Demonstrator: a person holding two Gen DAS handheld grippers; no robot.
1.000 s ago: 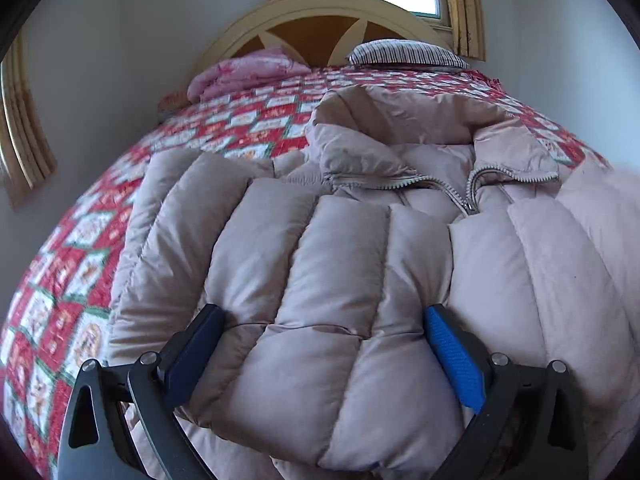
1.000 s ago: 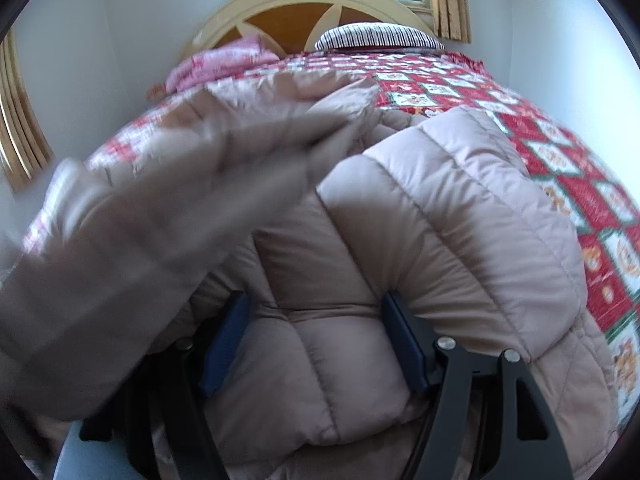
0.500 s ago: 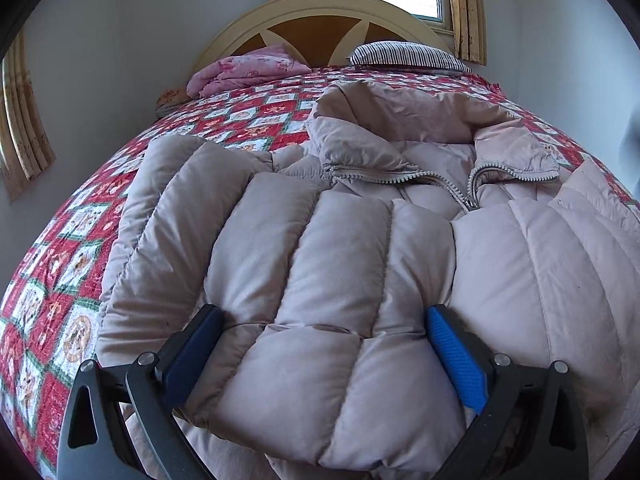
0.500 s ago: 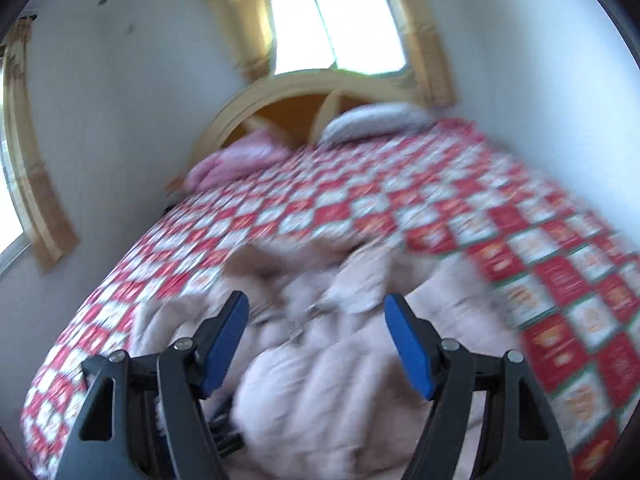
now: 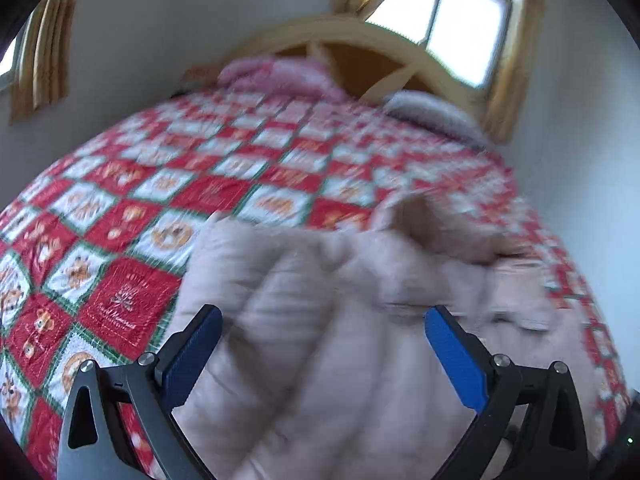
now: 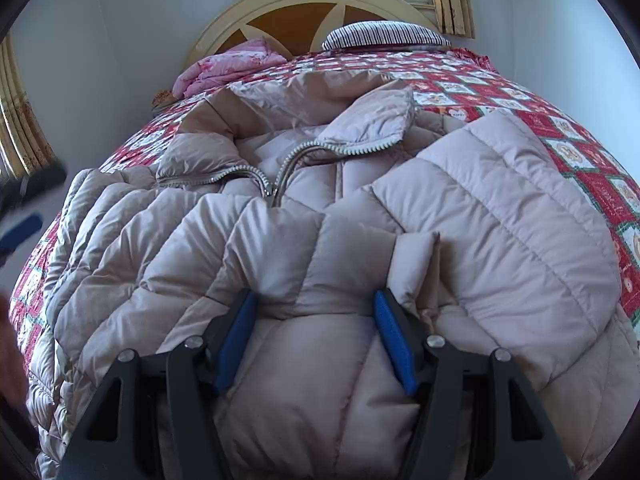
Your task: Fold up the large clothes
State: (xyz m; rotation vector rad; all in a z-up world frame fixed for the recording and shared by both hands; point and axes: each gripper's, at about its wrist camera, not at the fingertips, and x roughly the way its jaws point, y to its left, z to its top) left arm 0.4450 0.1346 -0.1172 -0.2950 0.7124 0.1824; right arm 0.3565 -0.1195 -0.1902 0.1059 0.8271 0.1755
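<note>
A pale pink puffer jacket lies front up on the bed, its zipper part open at the collar. The right sleeve is folded over the body. My right gripper rests low on the jacket's front with a fold of padded fabric between its blue pads; the jaws stand partly closed around it. My left gripper is open and empty, raised above the jacket, which is blurred in that view. The left gripper's blue pad shows blurred at the left edge of the right wrist view.
The bed has a red, white and green patchwork quilt. A pink folded blanket and a striped pillow lie by the arched wooden headboard. Walls stand on both sides, a curtained window behind.
My left gripper has lifted off the jacket and swung left, still open. My right gripper swung up over the bed, then came back down onto the jacket's lower front with narrower jaws.
</note>
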